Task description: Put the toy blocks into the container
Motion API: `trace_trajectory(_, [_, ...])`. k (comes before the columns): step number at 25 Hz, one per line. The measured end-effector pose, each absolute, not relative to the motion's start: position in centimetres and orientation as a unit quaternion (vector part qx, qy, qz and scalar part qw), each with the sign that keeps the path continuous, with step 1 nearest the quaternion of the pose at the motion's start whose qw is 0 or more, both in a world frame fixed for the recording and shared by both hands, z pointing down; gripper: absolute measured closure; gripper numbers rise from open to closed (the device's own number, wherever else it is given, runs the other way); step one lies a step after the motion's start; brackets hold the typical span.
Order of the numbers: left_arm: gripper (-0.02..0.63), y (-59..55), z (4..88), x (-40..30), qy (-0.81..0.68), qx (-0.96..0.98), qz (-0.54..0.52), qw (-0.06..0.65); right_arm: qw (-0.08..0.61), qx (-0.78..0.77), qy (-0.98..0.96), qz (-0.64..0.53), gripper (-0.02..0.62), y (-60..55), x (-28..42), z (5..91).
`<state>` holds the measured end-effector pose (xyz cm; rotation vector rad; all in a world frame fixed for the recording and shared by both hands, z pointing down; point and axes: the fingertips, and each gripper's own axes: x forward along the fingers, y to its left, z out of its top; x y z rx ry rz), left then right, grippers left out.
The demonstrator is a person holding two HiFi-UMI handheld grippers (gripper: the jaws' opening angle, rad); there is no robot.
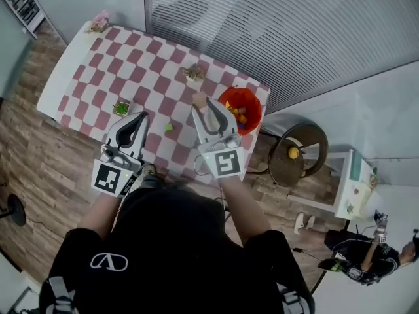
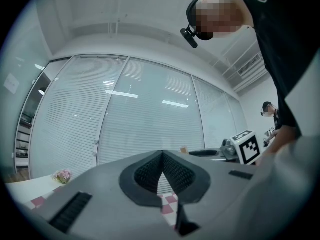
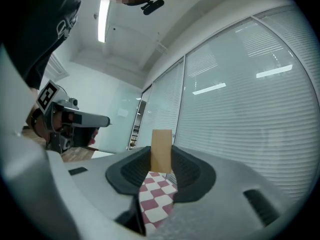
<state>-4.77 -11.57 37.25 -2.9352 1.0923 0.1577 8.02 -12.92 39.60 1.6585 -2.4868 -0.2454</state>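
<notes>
Block (image 3: 161, 148) pinched in level right hand-held gripper (image 3: 161, 160) | left hand-held gripper (image 2: 162, 155) level

Black shirt (image 1: 171, 241), white emblem (image 1: 109, 261); grey left gripper (image 1: 141, 116); grey right gripper (image 1: 201, 103).

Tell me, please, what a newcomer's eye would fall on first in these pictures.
The red-and-white checked table fills the head view, with a red container of bright blocks at its right edge. Just left of that container, the right gripper is shut on a tan wooden block, held upright between its pads. The left gripper hangs beside it over the table's near side, jaws together and empty.
</notes>
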Motion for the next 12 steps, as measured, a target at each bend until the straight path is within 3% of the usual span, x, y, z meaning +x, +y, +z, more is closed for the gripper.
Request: trace_trajectory(12, [0.600, -11.1, 37.0, -4.0, 0.345, -0.937, 0.048, 0.005, 0.066, 0.656, -0.749, -0.066, 0.459, -14.0, 21.5, 41.7])
